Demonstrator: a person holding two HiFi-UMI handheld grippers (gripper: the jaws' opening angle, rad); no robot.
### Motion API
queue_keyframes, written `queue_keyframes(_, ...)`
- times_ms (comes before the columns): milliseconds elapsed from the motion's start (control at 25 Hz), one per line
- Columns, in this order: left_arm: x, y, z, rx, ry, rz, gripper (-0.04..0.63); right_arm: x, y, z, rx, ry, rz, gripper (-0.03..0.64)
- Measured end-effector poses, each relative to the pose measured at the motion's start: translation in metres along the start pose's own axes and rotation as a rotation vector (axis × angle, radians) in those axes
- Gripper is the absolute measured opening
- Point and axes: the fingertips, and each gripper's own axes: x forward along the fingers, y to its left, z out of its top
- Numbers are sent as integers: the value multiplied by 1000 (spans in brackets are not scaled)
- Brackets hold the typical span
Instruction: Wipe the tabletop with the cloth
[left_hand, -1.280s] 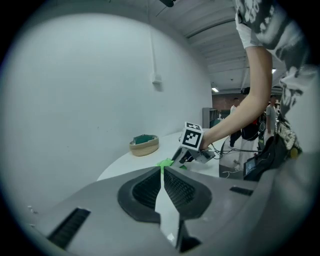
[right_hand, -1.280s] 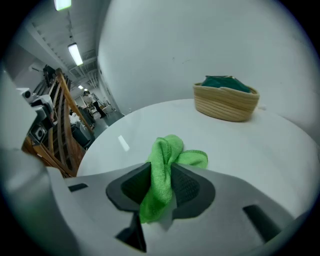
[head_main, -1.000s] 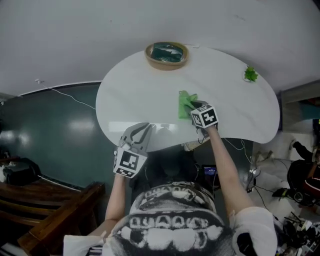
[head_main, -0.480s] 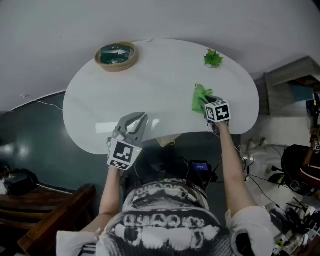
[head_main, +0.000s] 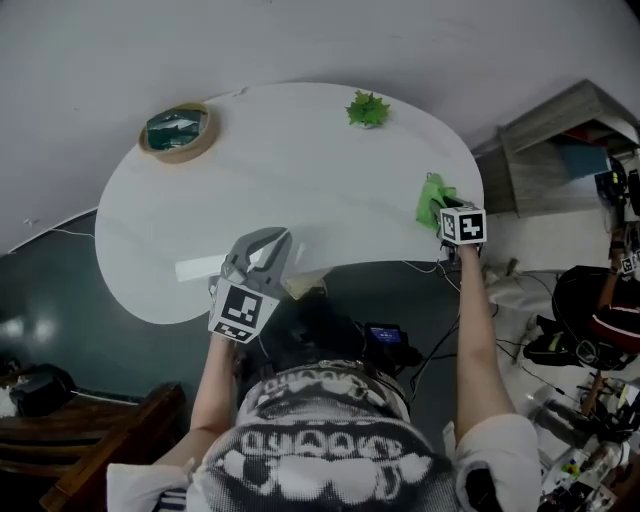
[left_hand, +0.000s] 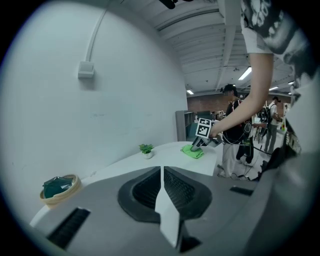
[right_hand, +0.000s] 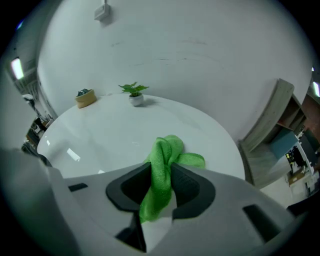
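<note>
The right gripper (head_main: 441, 212), clamped on the green cloth (head_main: 433, 194), is dragging it rightward to the tabletop's (head_main: 300, 180) edge, probably ending a stroke. The left gripper (head_main: 265, 245) is hovering closed and empty.

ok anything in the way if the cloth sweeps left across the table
Nothing in the middle. The cloth, clamped in the right gripper at the right end, faces bare tabletop. A plant and a basket stand along the far edge; the left gripper is at the near edge.

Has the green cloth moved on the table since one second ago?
Yes. The cloth went right: it was left of the plant, now right of it.
</note>
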Motion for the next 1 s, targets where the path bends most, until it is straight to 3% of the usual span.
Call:
queue_keyframes(160, 5, -6, 1, -1, 12, 7, 18, -11, -31, -18, 53, -2, -36, 121)
queue_keyframes(400, 0, -8, -5, -12, 32, 29, 17, -14, -31, -23, 69, -25, -32, 121)
queue_keyframes(720, -23, -12, -16, -31, 29, 56, 17, -28, 41, 0, -7, -102, 58, 123)
queue_keyframes(1000, -82, -3, -43, -65, 39, 117, 18, -34, 144, 24, -81, -151, 160, 121)
